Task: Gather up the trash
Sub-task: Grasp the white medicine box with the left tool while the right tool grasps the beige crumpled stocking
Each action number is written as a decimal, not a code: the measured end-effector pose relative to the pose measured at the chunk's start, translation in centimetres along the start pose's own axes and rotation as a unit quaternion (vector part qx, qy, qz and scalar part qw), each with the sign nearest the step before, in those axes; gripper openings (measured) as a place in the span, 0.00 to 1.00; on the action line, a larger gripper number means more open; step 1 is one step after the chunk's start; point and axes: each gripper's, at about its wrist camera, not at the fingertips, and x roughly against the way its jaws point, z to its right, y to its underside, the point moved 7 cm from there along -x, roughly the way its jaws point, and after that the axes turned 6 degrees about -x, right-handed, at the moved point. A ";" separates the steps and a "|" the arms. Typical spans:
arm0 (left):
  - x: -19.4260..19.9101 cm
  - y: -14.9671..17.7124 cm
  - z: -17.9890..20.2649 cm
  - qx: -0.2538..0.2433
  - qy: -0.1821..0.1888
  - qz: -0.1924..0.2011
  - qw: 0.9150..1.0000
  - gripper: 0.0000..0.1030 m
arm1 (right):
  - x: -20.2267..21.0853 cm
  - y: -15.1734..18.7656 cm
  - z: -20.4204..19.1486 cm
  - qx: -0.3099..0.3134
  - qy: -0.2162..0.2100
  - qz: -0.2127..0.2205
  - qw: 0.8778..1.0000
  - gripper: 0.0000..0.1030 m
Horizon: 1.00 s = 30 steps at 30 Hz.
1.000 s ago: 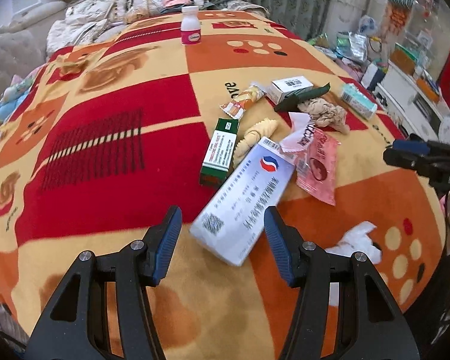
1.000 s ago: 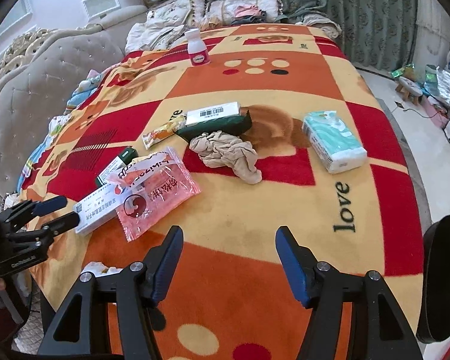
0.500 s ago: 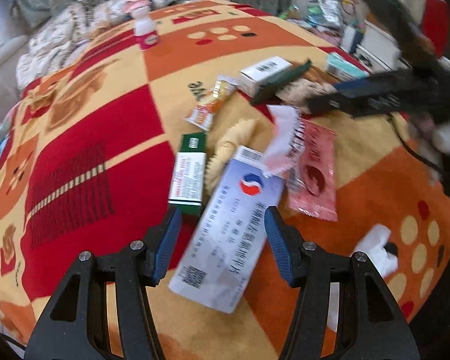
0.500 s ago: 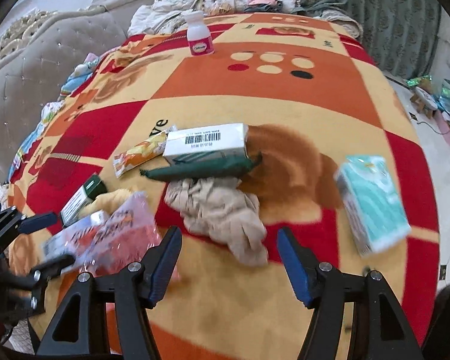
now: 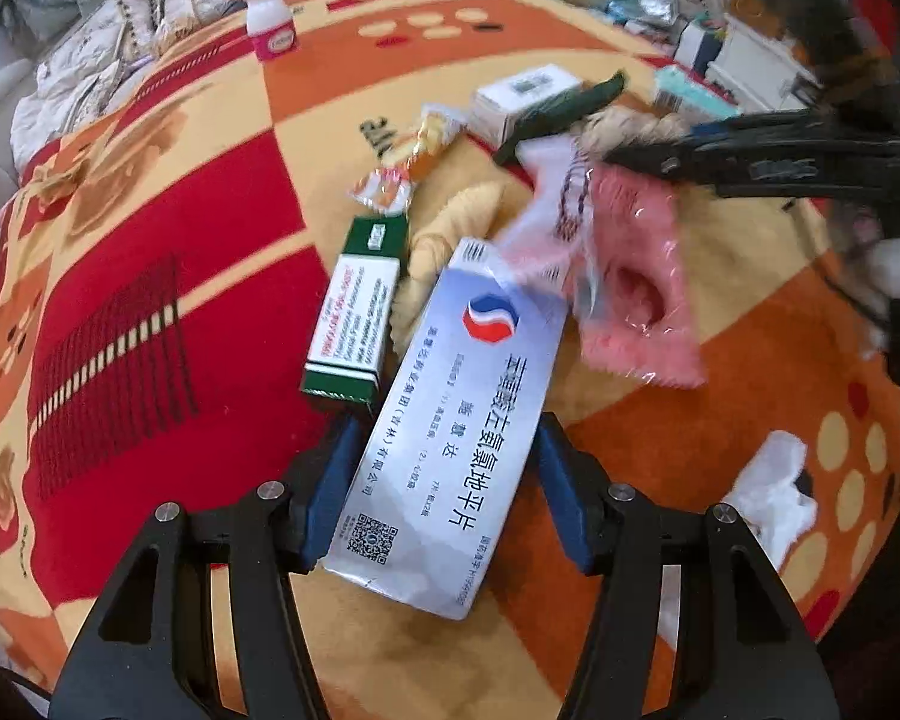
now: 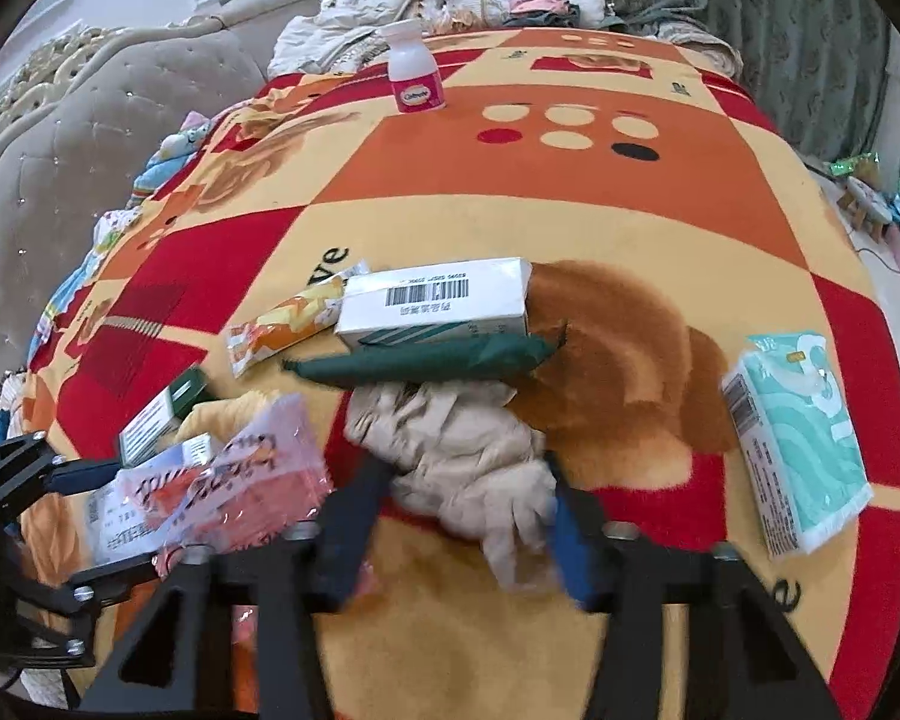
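- Trash lies scattered on the patterned red, orange and cream blanket [image 6: 570, 192] of the bed, gathered toward its near edge.
- Left gripper [image 5: 444, 480]: fingers apart, straddling the long silver-white cardboard medicine box with blue print [image 5: 456, 438]; neither finger [image 5: 336, 474] visibly presses the box, so no grip is made yet.
- Judged step: close squarely on the long sides of this box. Its far end lies under the crinkled pink-and-clear plastic wrapper [image 5: 624, 300] and just beside the green-and-white carton [image 5: 354, 312], so a low, straight lift should avoid dragging them.
- Right gripper [image 6: 456, 510]: fingers apart around the crumpled beige tissue wad [image 6: 462, 456]; motion blur hides any contact.
- Judged handling: the wad is soft and will compress, so bite deep at its middle. The dark green folded wrapper [image 6: 426, 360] and white barcoded box [image 6: 438, 300] touch its far side and may shift.
- Toward the bed's far edge stands a white bottle with pink label [image 6: 414, 72].
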 end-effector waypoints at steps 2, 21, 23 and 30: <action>0.4 0.1 -0.1 0.021 0.017 0.002 1.000 0.52 | 1.0 0.3 -0.2 0.005 -0.003 0.007 1.000 0.40; 7.2 0.9 1.7 0.126 0.158 0.026 0.979 0.46 | 10.6 6.8 1.4 0.014 -0.017 0.061 0.998 0.40; 7.6 0.9 3.1 0.126 0.196 0.035 0.972 0.46 | 11.3 7.0 1.9 0.010 -0.013 0.065 0.998 0.40; 7.2 0.5 6.4 0.079 0.179 0.028 0.980 0.42 | 12.7 8.0 1.8 0.012 -0.027 0.062 0.998 0.40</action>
